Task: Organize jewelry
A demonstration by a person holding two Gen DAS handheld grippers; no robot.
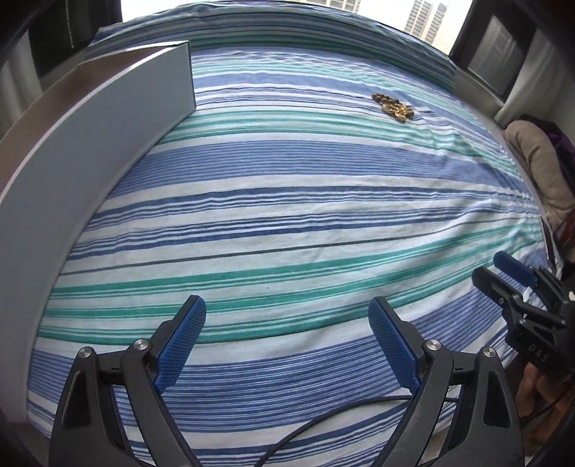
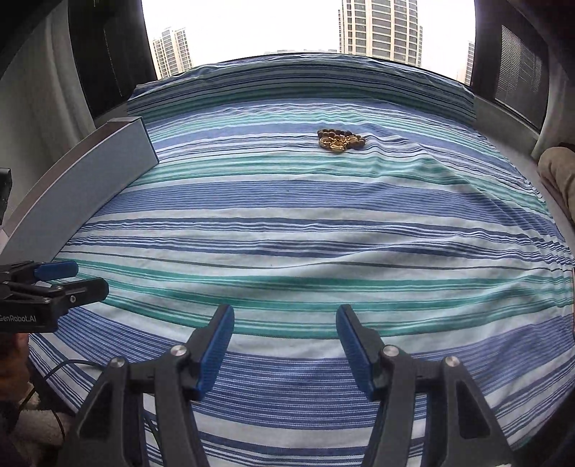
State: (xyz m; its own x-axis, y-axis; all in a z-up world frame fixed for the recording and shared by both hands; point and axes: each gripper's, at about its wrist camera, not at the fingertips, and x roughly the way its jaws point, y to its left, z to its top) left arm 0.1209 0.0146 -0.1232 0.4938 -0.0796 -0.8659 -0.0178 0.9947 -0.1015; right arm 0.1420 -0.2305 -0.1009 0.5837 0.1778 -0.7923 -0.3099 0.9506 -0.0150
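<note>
A small heap of jewelry (image 1: 393,107) (image 2: 339,140), gold pieces tangled with a string of brown beads, lies on the far part of a blue, teal and white striped bed sheet (image 1: 287,222) (image 2: 287,233). My left gripper (image 1: 287,318) hovers over the near part of the sheet, open wide, nothing between its blue pads. My right gripper (image 2: 285,325) is also over the near sheet, open and empty. Each gripper shows at the edge of the other's view: the right gripper (image 1: 503,273) and the left gripper (image 2: 77,278). Both are far from the jewelry.
A long grey box or panel (image 1: 90,151) (image 2: 82,172) runs along the left side of the bed. A beige cushion (image 1: 539,169) lies off the right edge. A window with tall buildings (image 2: 377,28) is behind the bed. A black cable (image 1: 323,420) trails under the left gripper.
</note>
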